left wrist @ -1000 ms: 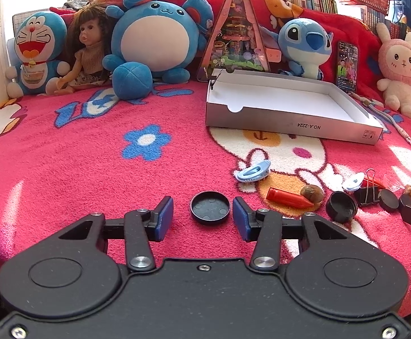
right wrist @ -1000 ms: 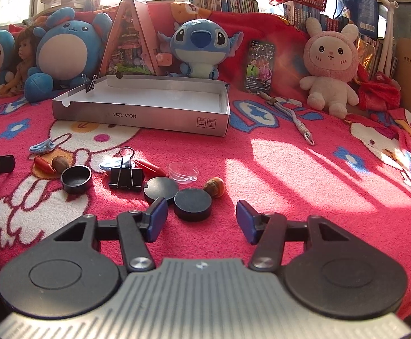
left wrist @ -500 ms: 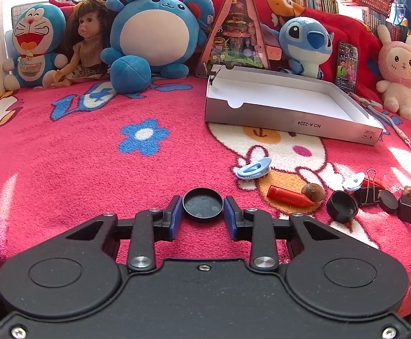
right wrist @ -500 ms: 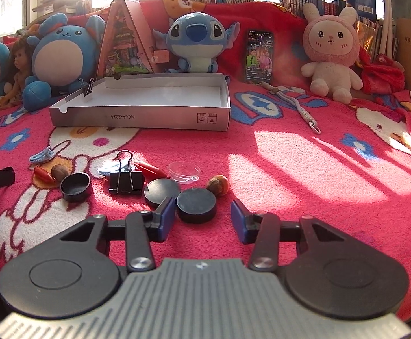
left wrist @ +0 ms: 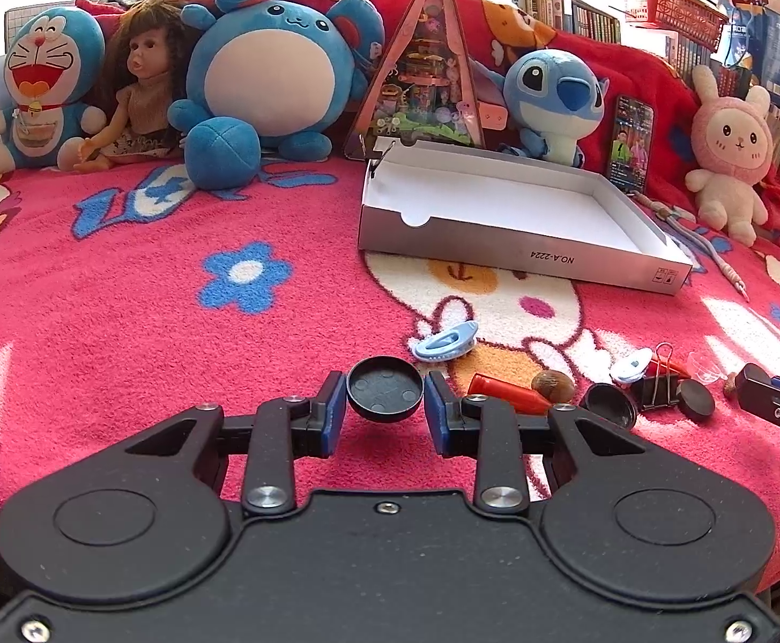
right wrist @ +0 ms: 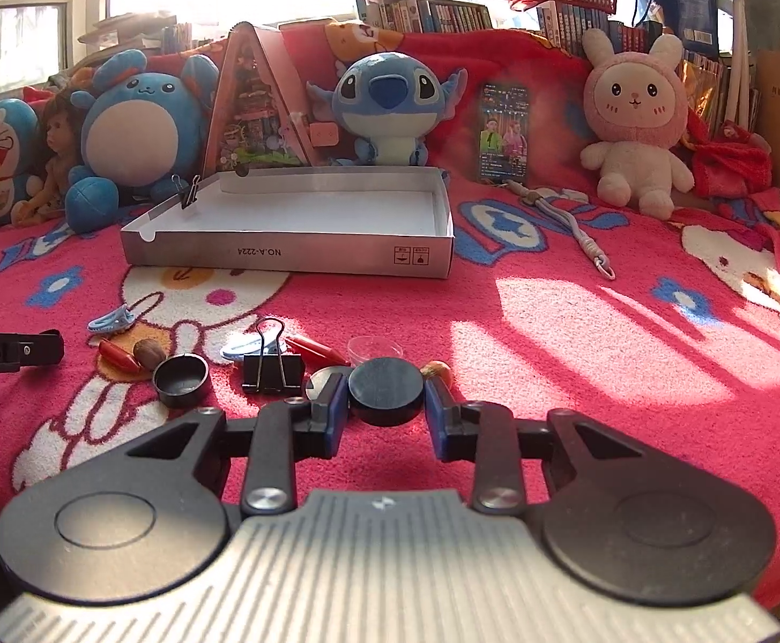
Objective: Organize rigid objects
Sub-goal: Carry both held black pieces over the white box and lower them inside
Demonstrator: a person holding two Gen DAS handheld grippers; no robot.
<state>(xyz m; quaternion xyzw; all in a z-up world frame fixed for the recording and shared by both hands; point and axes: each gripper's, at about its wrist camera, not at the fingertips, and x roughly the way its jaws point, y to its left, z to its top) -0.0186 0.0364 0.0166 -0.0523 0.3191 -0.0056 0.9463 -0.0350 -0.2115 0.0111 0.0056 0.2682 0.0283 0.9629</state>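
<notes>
My left gripper (left wrist: 384, 394) is shut on a black round cap (left wrist: 384, 387), hollow side up, held just above the red blanket. My right gripper (right wrist: 386, 394) has its jaws closing on a flat black disc (right wrist: 386, 388), and both blue pads touch its rim. Between the two grippers lie a blue clip (left wrist: 446, 343), a red piece (left wrist: 502, 399), a nut (left wrist: 550, 383), a black cup-shaped cap (right wrist: 182, 380), a binder clip (right wrist: 272, 369) and a clear lid (right wrist: 374, 348). A shallow white box (right wrist: 288, 257) stands open farther back, with nothing inside.
Plush toys, a doll and a triangular toy house (left wrist: 422, 69) line the back. A phone (right wrist: 503, 134) leans there and a cord (right wrist: 577, 225) lies right of the box. Another black disc (right wrist: 321, 379) sits behind my right gripper's left finger. Bookshelves stand behind.
The left jaws closed on the black cap and raised it slightly off the blanket. The right jaws narrowed from wide apart until the pads met the black disc.
</notes>
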